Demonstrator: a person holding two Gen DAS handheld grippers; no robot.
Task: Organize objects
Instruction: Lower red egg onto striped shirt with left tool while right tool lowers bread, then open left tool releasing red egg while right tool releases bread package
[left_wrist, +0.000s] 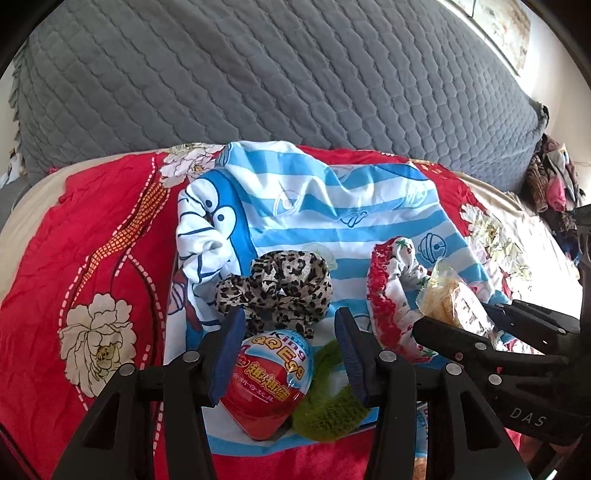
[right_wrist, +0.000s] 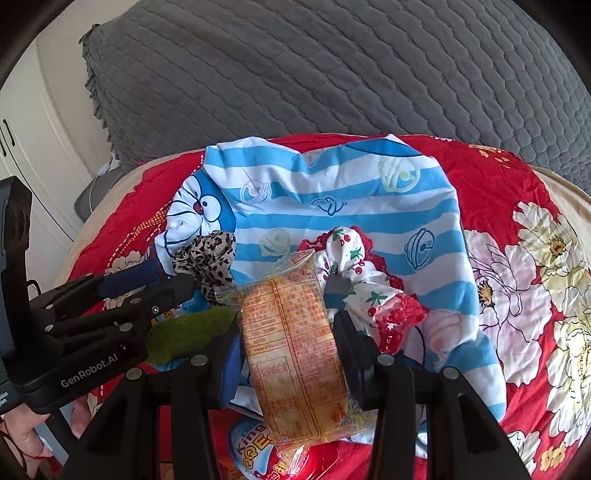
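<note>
**Bed-top lot: toys, hair ties and snack on striped cloth**

Nearest the left wrist camera: left gripper (left_wrist: 291, 354), fingers spread wide, gripping nothing. Between the blue pads (left_wrist: 227, 354), a toy egg (left_wrist: 267, 391) in red, white and blue foil, lying on its side against the left pad; contact with the right pad not seen. Green knitted hair tie (left_wrist: 327, 398) just beside the egg on its right, partly behind the right finger. Leopard-print scrunchie (left_wrist: 275, 288) beyond the fingertips, touching the far end of the egg.

Nearest the right wrist camera: right gripper (right_wrist: 288, 354), fingers closed onto a snack packet (right_wrist: 295, 354), clear wrapper with orange print, held lengthwise between both pads and raised above the bedding. Same packet (left_wrist: 447, 301) seen from the left camera at the tips of the right gripper (left_wrist: 465, 325), over the right part of the cloth. Egg (right_wrist: 258, 448) visible below the packet at the lower frame edge.

Cherry-print scrunchie with red lace trim (right_wrist: 369, 288) just beyond the packet, lying on the cloth; also seen at (left_wrist: 395, 291).

Underlay: blue-and-white striped cartoon cloth (left_wrist: 332, 206), rumpled, carrying all small items. Beneath it, red floral bedspread (left_wrist: 92, 251). Behind, grey quilted cover (left_wrist: 277, 74) rising as a backdrop. Heap of mixed clothing (left_wrist: 554, 184) at far right, well apart from the lot.
</note>
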